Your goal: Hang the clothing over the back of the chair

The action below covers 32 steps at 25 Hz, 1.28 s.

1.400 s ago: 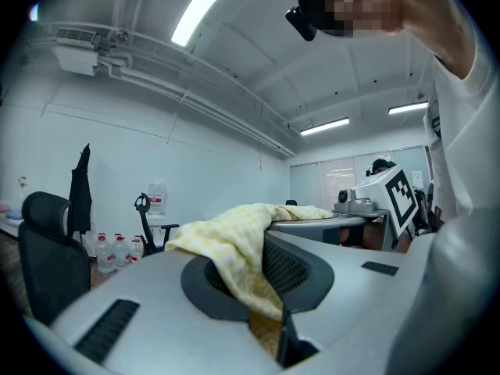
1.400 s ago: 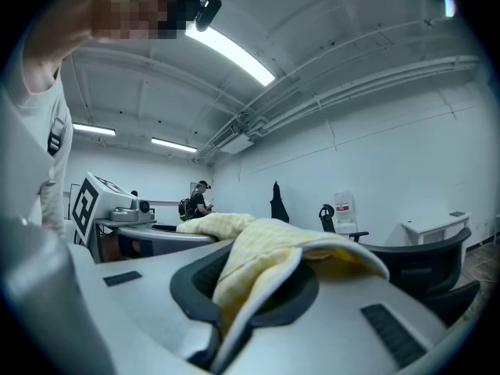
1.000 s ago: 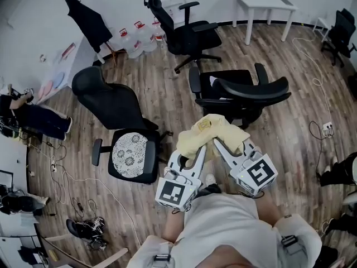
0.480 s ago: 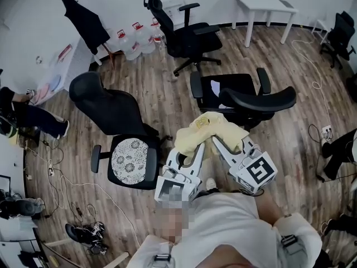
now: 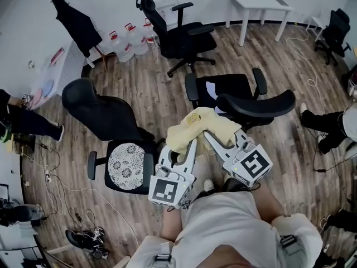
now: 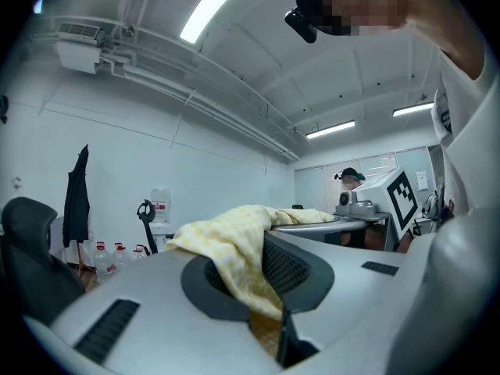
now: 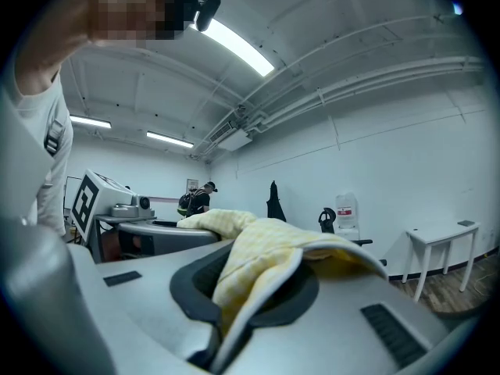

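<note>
A pale yellow checked garment (image 5: 198,128) hangs bunched between my two grippers, above the wood floor. My left gripper (image 5: 191,143) is shut on its left part, and my right gripper (image 5: 208,135) is shut on its right part. In the left gripper view the cloth (image 6: 233,247) drapes over the left gripper (image 6: 269,319) and is pinched in the jaws. In the right gripper view the fabric (image 7: 262,260) folds into the shut right gripper (image 7: 226,330). A black office chair (image 5: 226,89) stands just beyond the garment, with its curved backrest (image 5: 257,101) to the right of the cloth.
A second black chair with a patterned seat (image 5: 126,158) stands to the left. A third chair (image 5: 173,29) stands farther back. A white table (image 5: 254,0), water bottles (image 5: 125,38) and a dark coat (image 5: 72,18) line the far wall. Seated people's legs (image 5: 28,121) show at the sides; cables cross the floor.
Both grippers have carried the yellow garment forward together, and the black chair's backrest now sits closer to the cloth. Both grips are unchanged.
</note>
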Motion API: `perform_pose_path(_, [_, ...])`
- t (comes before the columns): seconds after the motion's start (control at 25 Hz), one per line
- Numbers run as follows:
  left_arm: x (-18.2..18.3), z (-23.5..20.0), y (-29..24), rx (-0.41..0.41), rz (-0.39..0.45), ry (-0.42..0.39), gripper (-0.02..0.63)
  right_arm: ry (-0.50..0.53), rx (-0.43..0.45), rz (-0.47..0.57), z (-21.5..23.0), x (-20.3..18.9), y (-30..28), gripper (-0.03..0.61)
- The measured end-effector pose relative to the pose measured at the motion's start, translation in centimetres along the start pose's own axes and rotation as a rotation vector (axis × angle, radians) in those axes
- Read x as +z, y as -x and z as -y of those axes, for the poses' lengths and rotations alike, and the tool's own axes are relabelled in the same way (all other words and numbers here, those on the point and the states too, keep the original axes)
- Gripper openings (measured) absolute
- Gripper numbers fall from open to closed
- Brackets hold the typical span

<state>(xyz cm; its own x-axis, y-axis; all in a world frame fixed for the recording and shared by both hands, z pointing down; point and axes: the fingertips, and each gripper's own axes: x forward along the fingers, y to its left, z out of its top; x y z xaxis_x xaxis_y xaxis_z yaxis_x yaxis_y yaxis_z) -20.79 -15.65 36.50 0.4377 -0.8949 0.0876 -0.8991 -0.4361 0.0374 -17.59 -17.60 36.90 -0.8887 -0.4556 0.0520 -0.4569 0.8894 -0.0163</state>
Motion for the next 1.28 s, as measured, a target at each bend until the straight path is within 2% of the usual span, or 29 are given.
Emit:
perform_pose_path(0.24, [1.0,-0.6,-2.4,0.023,0.026,-0.029,0.054,0.006,0.031,0.030,2.5,0.8,-1.0,0.037])
perform_pose_path(0.6, [2.4,-2.4,-6.1,0.111,0.029,-0.051,0.054,-0.031,0.096,0.044,6.0,1.6,-2.8,0.035])
perform_pose_path(0.92, [4.8,-3.6,-8.8,0.170,0.036,-0.090,0.054,-0.054,0.121,0.062,8.9,3.5,-4.1,0.035])
perform_pose_path(1.28, [7.1,-2.7,-12.6,0.145,0.079,-0.129,0.054,-0.048,0.104,0.109,13.1,5.6,-3.5,0.037])
